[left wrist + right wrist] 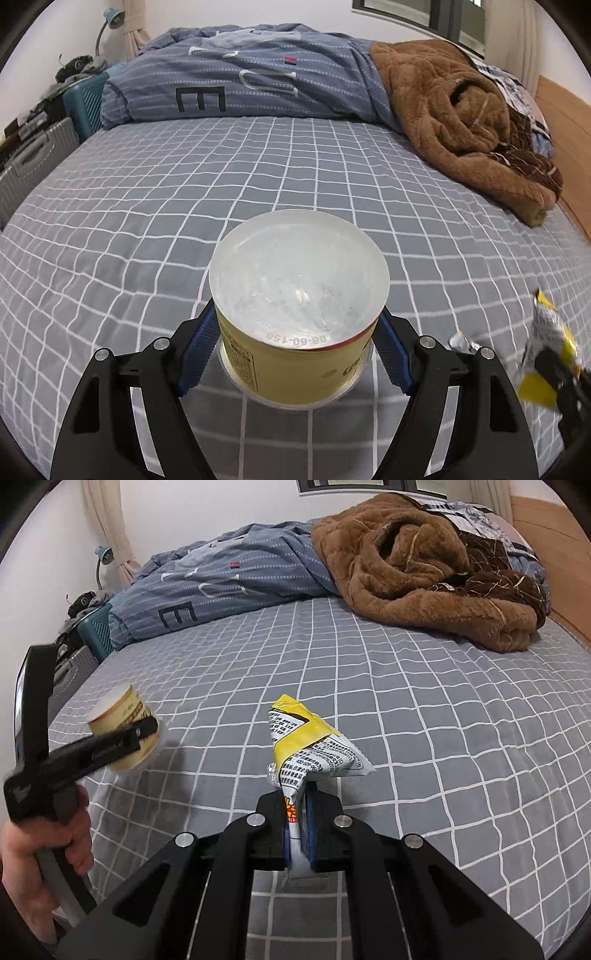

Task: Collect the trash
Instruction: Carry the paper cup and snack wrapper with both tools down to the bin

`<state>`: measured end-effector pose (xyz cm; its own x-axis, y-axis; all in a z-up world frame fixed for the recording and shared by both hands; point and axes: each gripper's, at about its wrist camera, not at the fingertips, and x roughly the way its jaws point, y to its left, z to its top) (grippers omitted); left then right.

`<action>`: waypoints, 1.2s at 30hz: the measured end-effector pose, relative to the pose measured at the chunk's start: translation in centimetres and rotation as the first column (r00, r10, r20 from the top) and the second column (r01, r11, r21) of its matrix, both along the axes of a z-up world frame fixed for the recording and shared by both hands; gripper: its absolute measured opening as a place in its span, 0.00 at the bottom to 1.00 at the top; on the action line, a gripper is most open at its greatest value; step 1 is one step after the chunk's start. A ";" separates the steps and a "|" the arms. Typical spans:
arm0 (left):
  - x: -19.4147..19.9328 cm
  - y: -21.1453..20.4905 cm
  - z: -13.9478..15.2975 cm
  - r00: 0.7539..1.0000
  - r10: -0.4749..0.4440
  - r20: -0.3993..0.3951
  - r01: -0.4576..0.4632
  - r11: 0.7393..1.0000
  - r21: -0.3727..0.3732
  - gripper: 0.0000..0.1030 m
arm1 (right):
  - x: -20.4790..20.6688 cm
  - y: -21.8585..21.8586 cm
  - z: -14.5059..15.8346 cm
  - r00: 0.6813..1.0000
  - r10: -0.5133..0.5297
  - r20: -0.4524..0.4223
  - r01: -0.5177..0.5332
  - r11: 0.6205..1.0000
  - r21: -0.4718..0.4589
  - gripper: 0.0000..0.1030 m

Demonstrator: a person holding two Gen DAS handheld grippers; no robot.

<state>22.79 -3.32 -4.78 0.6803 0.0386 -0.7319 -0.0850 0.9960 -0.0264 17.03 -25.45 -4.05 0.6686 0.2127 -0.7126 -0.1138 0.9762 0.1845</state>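
My left gripper [295, 347] is shut on a yellow snack can [297, 306] with a clear plastic lid, held bottom-up above the bed. The can also shows in the right wrist view [122, 727], gripped by the left gripper [142, 729]. My right gripper [298, 830] is shut on a yellow and white snack wrapper [310, 749], which sticks up from between the blue pads. The wrapper shows blurred at the right edge of the left wrist view [546, 343].
A bed with a grey checked sheet [147, 206] fills both views. A blue striped duvet [258, 81] and a brown fleece blanket [461, 122] lie at the far side. Suitcases [37, 162] stand left of the bed. A wooden headboard [569, 125] is at right.
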 end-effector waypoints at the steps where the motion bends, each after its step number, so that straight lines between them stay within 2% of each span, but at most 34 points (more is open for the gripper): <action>1: -0.6 0.0 0.1 1.000 -0.002 0.001 0.002 1.000 0.001 0.73 | -0.2 0.1 0.1 1.000 0.002 0.002 -0.002 1.000 -0.001 0.06; 13: -7.3 0.2 1.0 0.999 -0.036 -0.014 0.036 0.999 -0.017 0.73 | -3.5 1.7 2.6 0.999 0.026 0.039 -0.024 0.999 -0.032 0.06; 20: -10.6 0.2 1.3 0.999 -0.048 -0.006 0.048 0.999 -0.014 0.73 | -5.9 2.3 2.3 0.999 0.021 0.028 -0.020 0.998 -0.057 0.06; 36: -15.5 -0.1 2.7 0.998 -0.064 0.015 0.065 0.997 -0.050 0.73 | -9.5 2.9 3.7 0.999 0.028 0.046 -0.024 0.997 -0.073 0.06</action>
<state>7.28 -3.44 -2.09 0.6896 -0.0425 -0.7229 -0.0202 0.9968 -0.0778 7.55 -22.55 -0.39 0.6963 0.1790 -0.6951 -0.1460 0.9835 0.1070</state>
